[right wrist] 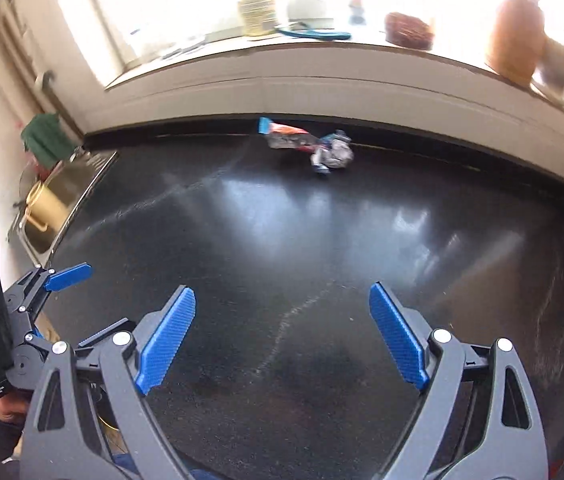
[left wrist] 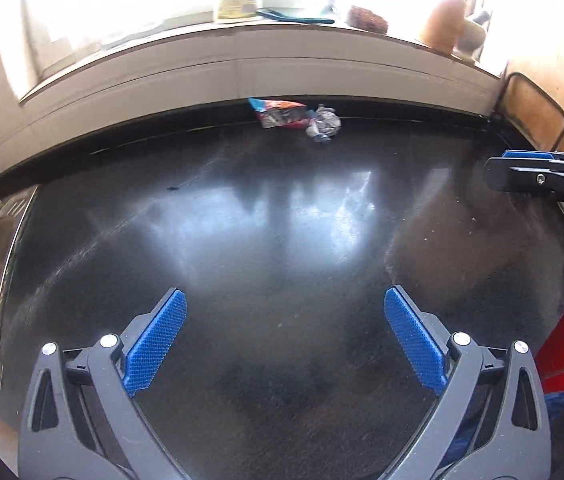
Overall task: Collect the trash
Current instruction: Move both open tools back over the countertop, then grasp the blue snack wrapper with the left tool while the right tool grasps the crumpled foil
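Countertop (left wrist: 282, 240) black, glossy, glare from bright window sill (left wrist: 241, 46) at 12 o'clock. Snack wrapper (left wrist: 279, 114) and crumpled foil (left wrist: 324, 124) lie touching at back edge, against wall. Steel sink (right wrist: 57, 200) at 9 o'clock. Left gripper (left wrist: 285, 336) and right gripper (right wrist: 282, 332) — jaws spread wide, nothing between.

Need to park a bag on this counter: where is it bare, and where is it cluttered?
Bare: the dark countertop from both grippers up to the back wall, between the sink and the right edge. Occupied: the wrapper and crumpled trash at the wall; the windowsill is crowded.
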The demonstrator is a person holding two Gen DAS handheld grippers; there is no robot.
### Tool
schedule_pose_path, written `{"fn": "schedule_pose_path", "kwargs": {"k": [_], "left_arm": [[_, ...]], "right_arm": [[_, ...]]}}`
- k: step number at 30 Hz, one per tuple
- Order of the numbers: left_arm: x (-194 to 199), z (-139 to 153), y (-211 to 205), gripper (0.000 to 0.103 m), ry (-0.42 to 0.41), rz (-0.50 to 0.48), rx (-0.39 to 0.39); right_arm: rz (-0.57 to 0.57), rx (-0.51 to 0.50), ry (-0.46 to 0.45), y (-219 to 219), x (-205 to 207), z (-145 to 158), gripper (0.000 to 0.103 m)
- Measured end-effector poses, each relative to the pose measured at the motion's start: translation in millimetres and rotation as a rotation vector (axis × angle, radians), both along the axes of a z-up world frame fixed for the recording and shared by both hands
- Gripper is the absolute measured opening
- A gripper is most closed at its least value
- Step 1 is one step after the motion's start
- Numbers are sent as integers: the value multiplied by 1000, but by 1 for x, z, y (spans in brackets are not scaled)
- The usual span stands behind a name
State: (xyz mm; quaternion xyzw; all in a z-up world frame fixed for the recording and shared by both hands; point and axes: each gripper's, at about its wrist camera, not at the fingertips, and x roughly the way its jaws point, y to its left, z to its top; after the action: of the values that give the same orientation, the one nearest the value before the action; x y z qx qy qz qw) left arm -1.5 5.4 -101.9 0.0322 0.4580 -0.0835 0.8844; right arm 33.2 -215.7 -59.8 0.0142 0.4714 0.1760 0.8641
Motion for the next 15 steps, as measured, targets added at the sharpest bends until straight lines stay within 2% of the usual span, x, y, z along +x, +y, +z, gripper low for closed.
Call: {"fn": "schedule_pose_path", "kwargs": {"k": [3, 9, 15], "left_arm": [[9, -6, -15, 96, 14, -20, 10], [33, -19, -20, 96, 53, -34, 31], [86, -31, -13, 96, 90, -21, 10]], "right_arm": [[-13, -4, 1, -13, 3, -2, 86], [-18, 16, 20, -8, 27, -10, 86], [-11, 26, 50, 0, 67, -24, 86]]}}
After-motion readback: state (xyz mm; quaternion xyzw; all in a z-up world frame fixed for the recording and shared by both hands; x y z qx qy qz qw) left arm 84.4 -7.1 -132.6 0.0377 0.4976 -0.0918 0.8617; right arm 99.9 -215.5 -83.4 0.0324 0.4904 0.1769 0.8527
